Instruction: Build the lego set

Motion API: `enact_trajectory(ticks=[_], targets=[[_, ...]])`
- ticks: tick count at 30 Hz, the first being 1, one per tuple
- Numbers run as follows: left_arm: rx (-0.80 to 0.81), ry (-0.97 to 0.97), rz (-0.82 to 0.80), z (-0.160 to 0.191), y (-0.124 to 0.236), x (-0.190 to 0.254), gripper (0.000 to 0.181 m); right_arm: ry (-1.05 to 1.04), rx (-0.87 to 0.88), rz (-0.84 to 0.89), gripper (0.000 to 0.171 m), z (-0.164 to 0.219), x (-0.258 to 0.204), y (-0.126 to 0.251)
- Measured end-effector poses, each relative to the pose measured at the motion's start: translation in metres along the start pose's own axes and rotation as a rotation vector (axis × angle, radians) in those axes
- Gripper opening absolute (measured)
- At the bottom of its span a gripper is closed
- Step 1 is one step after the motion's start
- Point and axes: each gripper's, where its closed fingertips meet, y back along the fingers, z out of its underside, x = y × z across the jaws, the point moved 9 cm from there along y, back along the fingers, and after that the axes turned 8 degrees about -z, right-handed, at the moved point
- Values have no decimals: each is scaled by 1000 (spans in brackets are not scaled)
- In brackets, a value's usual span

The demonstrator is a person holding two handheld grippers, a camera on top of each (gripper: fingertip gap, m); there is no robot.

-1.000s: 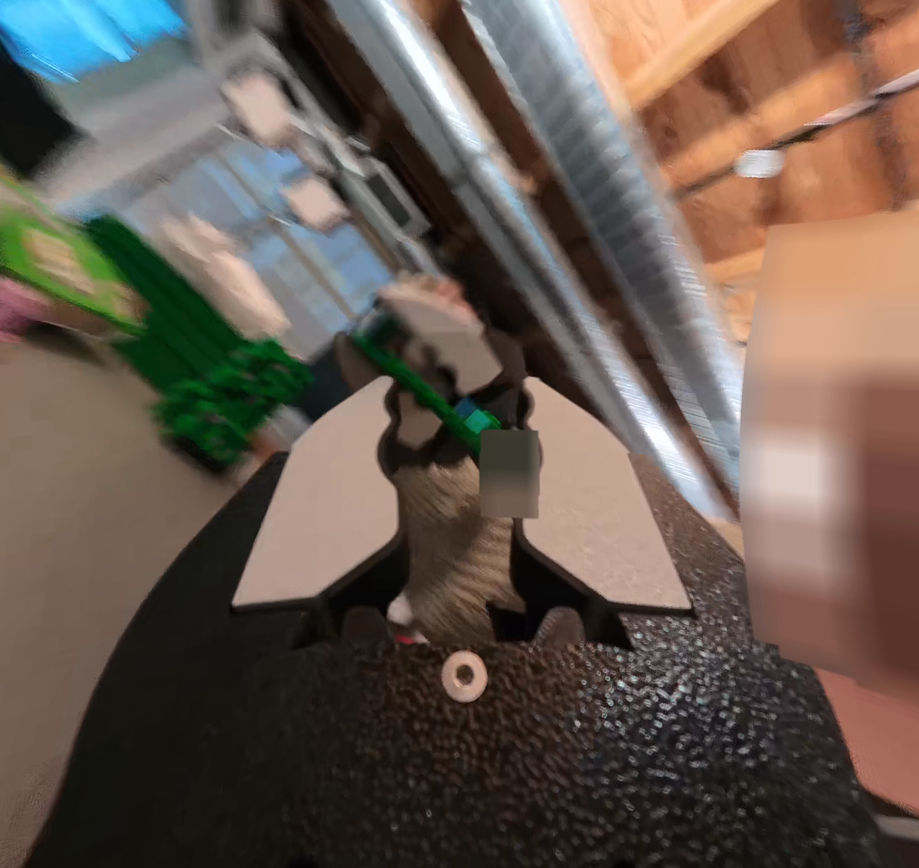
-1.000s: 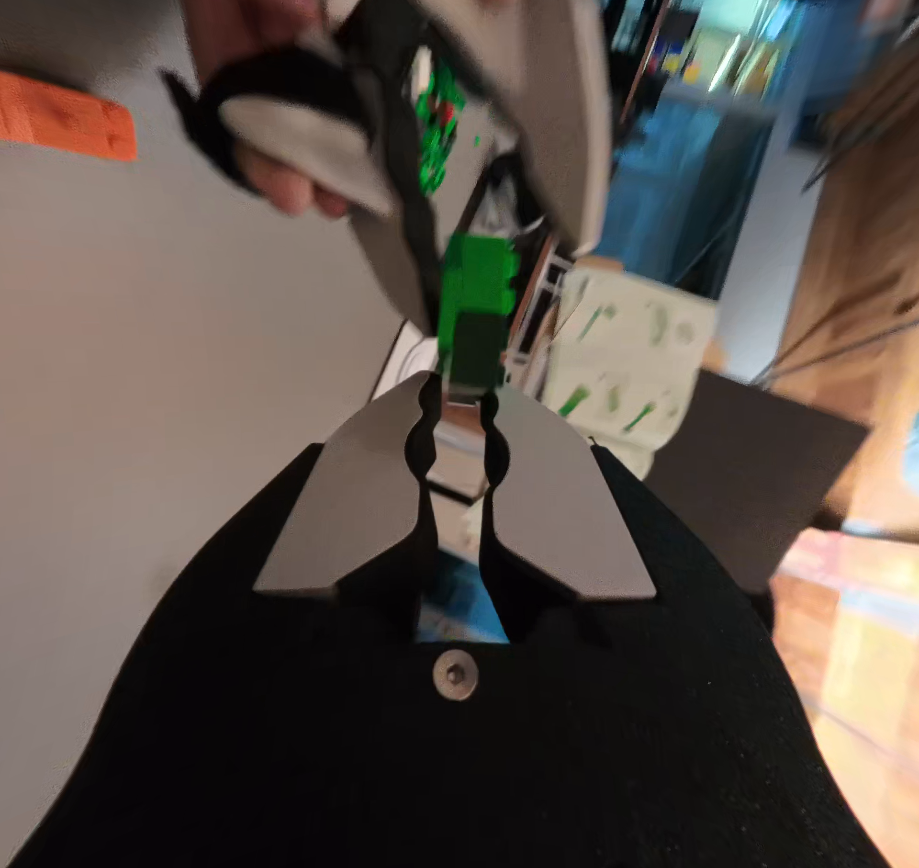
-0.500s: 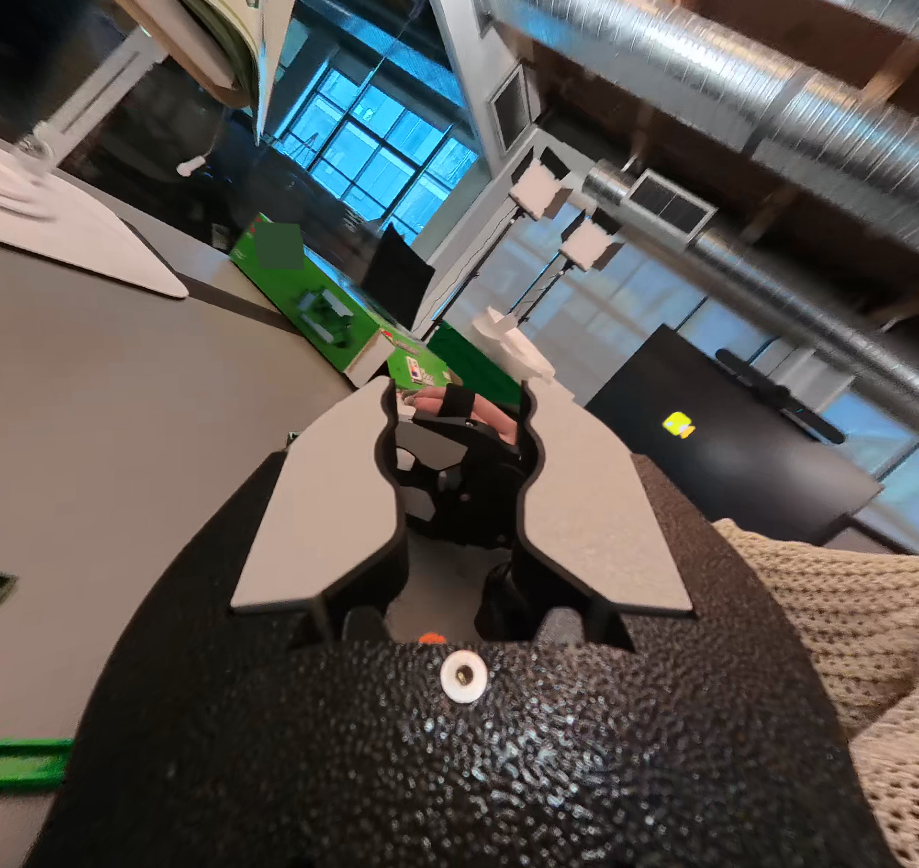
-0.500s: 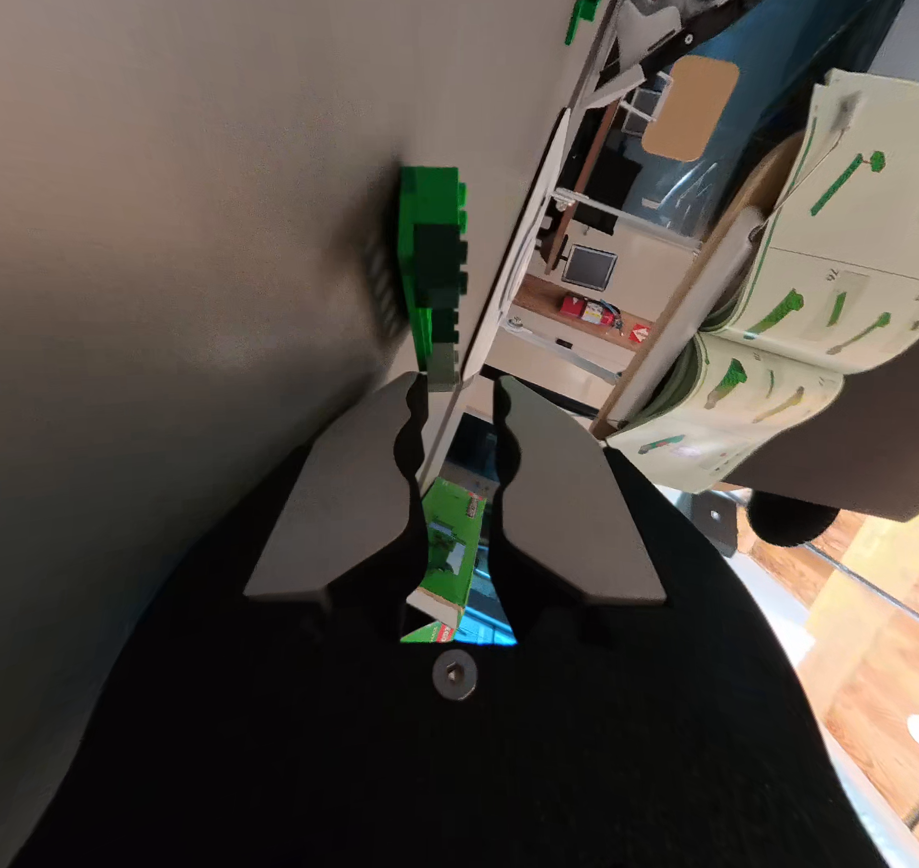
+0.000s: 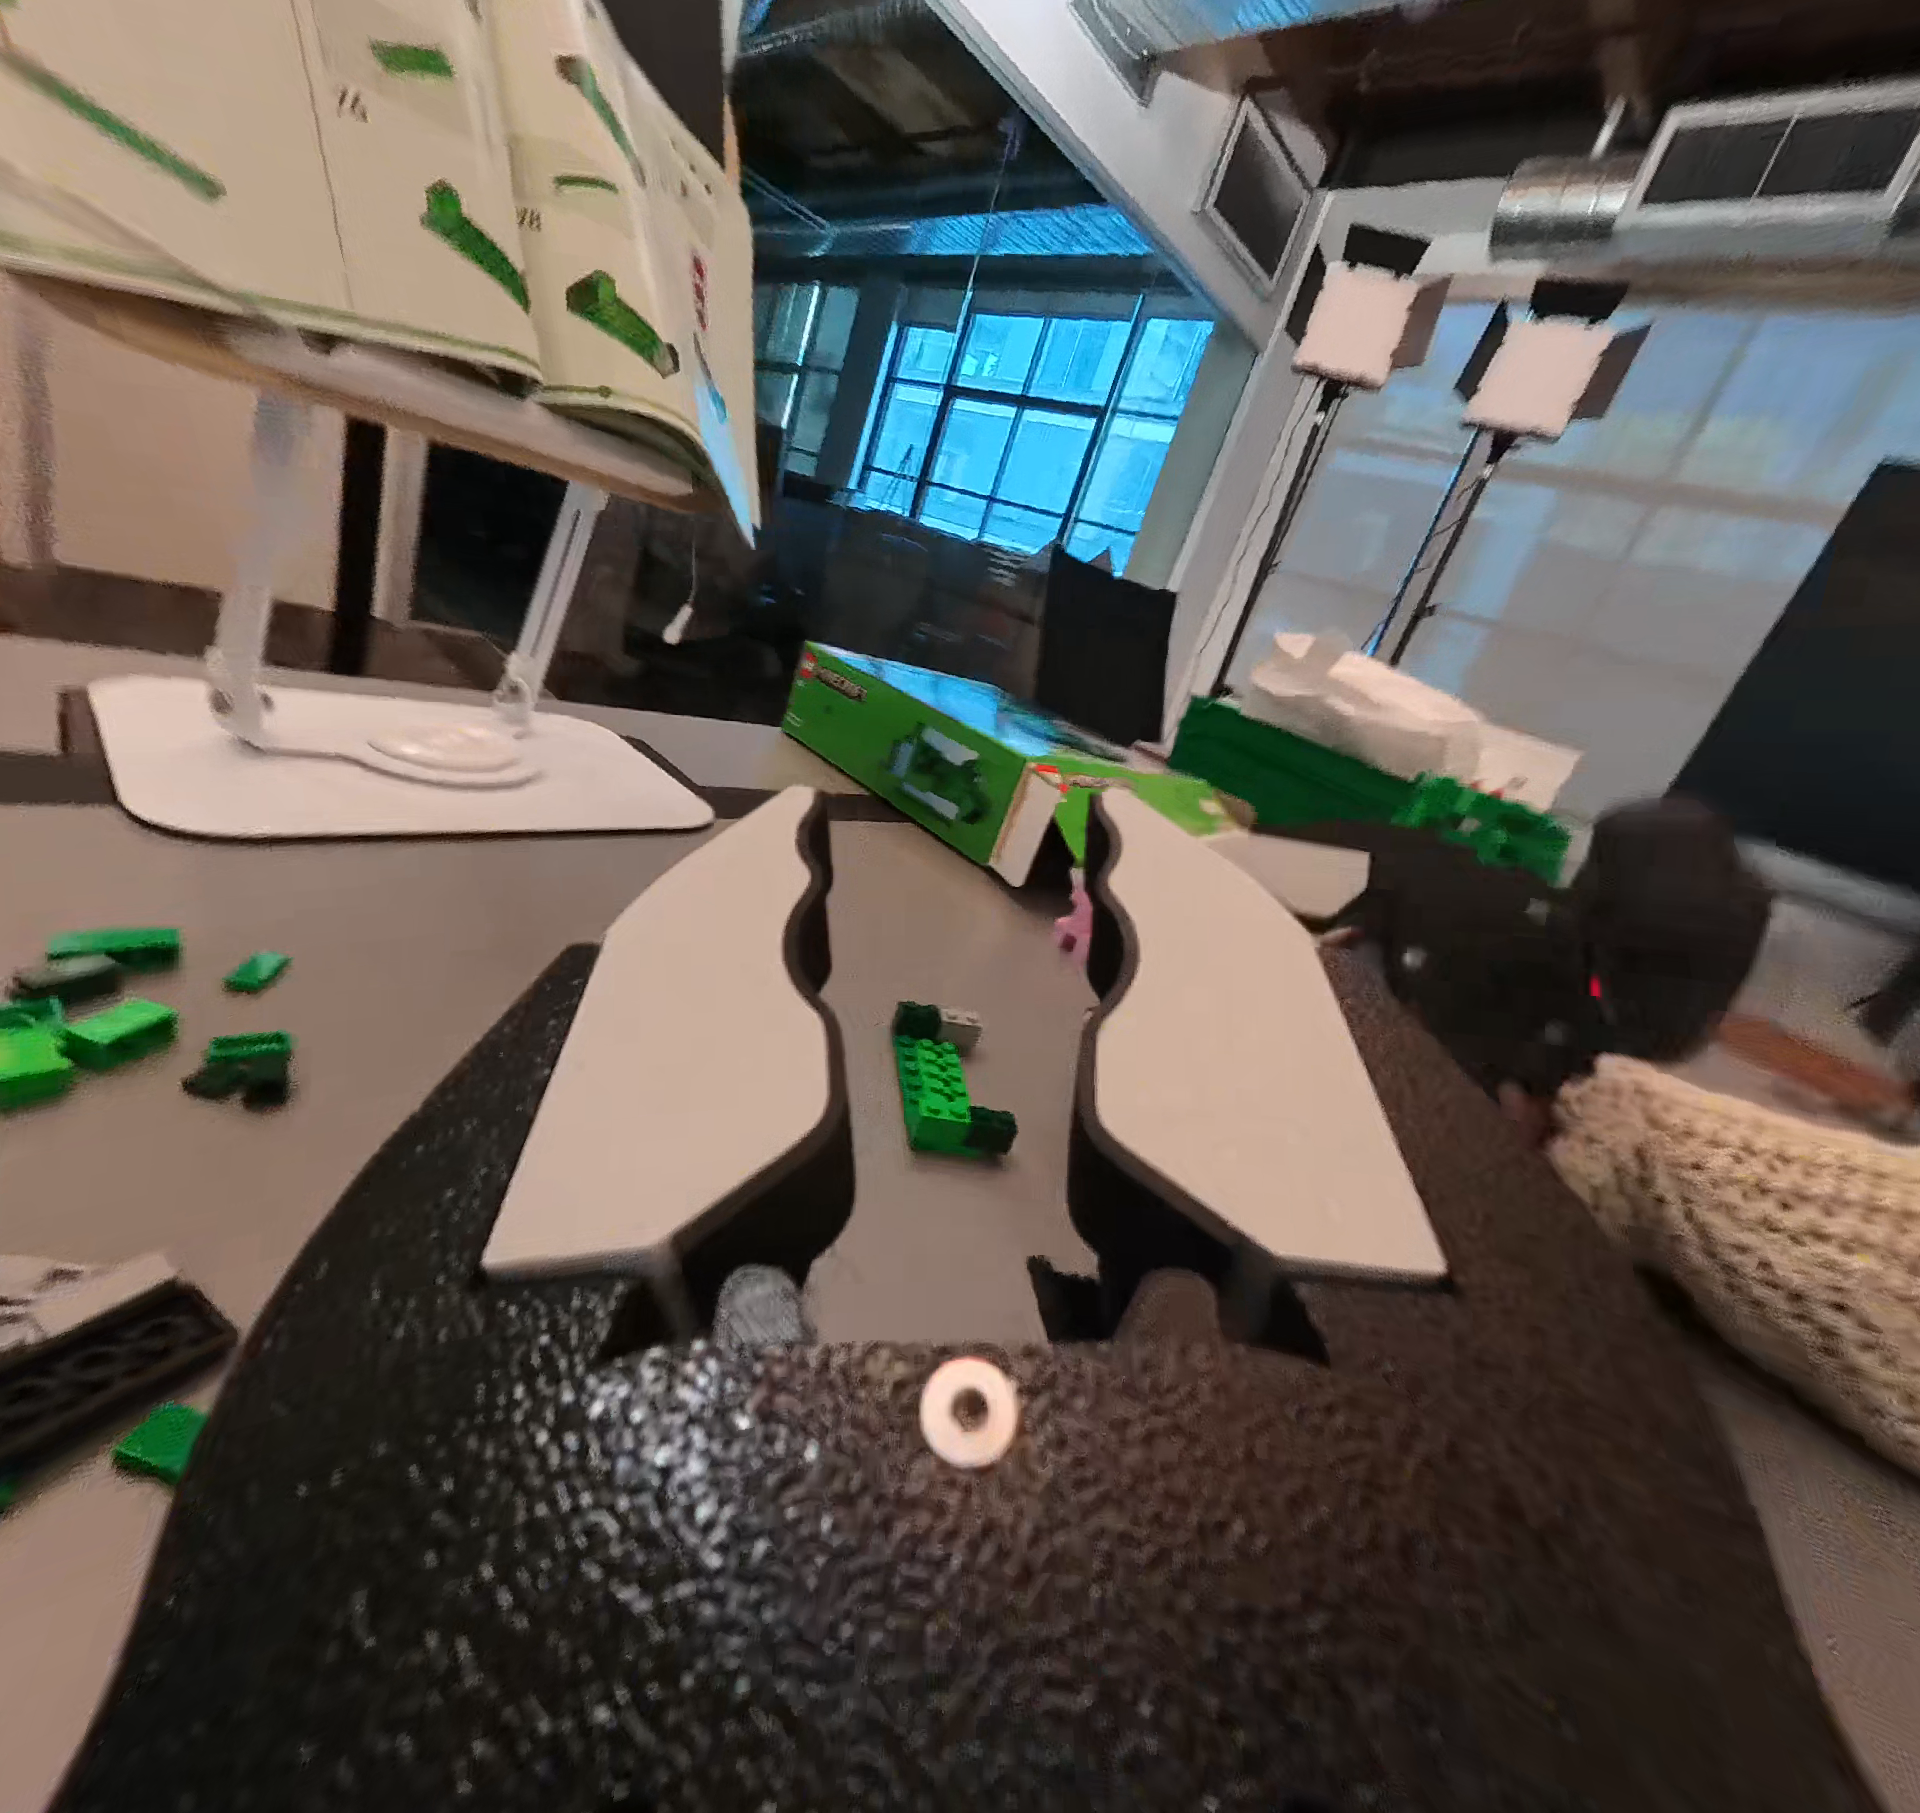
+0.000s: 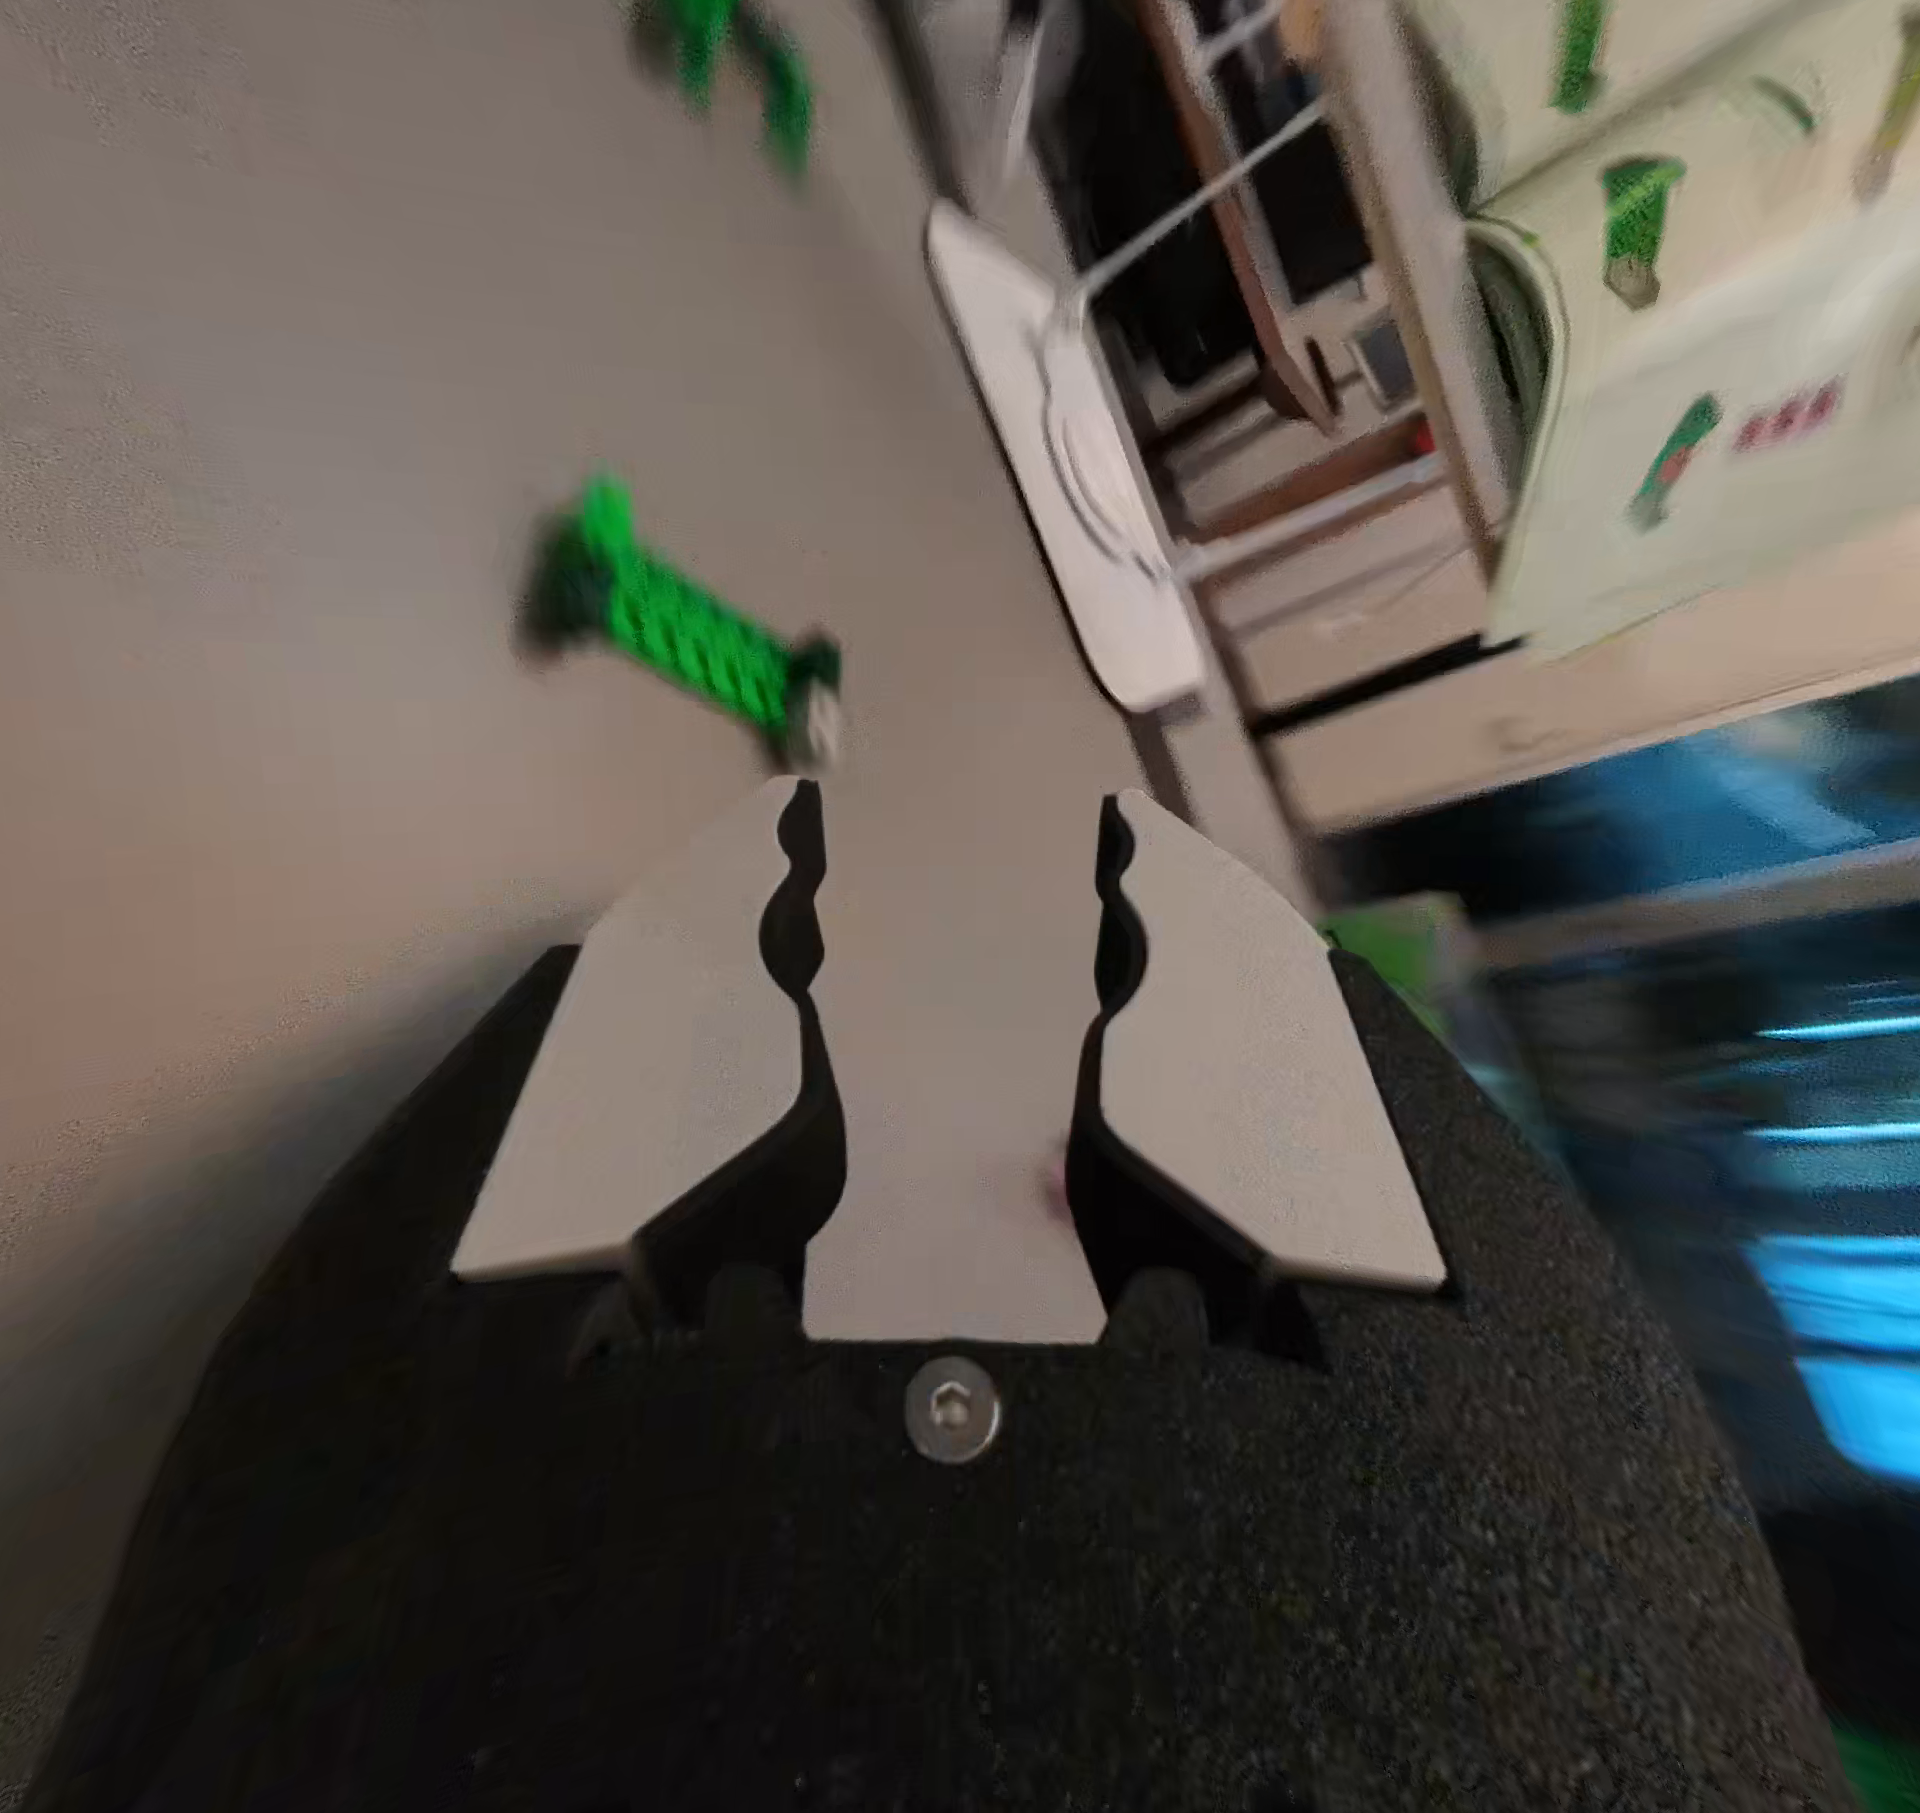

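- Brick assembly (image 5: 945, 1088) on counter (image 5: 416, 932), loose bricks (image 5: 114, 1020) far left.
- Box (image 5: 914, 755) behind; booklet (image 5: 364, 153) on stand (image 5: 395, 755) behind left.

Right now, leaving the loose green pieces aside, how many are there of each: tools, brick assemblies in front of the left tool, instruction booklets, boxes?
Tools: 2, the left tool and the right tool, both open
Green brick assembly: 1
Instruction booklet: 1
Green box: 1
Total: 5

My fingers (image 5: 717, 1025) are showing pale grey on a speckled black body. The brick piece (image 5: 940, 1088) is glowing bright green with dark green ends and one grey block. The box (image 5: 914, 766) is green, the sleeve (image 5: 1725, 1233) knitted cream.
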Motion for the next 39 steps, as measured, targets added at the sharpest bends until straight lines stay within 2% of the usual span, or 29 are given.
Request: enact_trajectory(ticks=[3, 5, 8, 10, 13, 19, 25, 32, 39], targets=[[-17, -140, -36, 3, -1, 10, 49, -404, 360, -58, 51, -7, 12, -8], [-22, -215, -82, 6, -2, 13, 55, -476, 424, -26, 55, -9, 25, -16], [44, -294, -62, 5, 1, 18, 69, -525, 544, 74, 51, -10, 34, -25], [107, -311, -82, 4, 3, 20, 70, -513, 540, 94, 51, -12, 35, -28], [103, -352, -124, 9, -2, 25, 75, -539, 558, 102, 48, -9, 36, -26], [106, -448, -195, 13, -12, 20, 72, -633, 623, 98, 46, 0, 43, -23], [133, -470, -279, 11, -36, 2, 68, -600, 632, 68, 42, -3, 40, -24], [146, -430, -155, 13, -35, 12, 62, -580, 647, 37, 37, -5, 37, -24], [143, -434, -120, 12, -30, 16, 61, -564, 651, 18, 35, -6, 35, -24]])
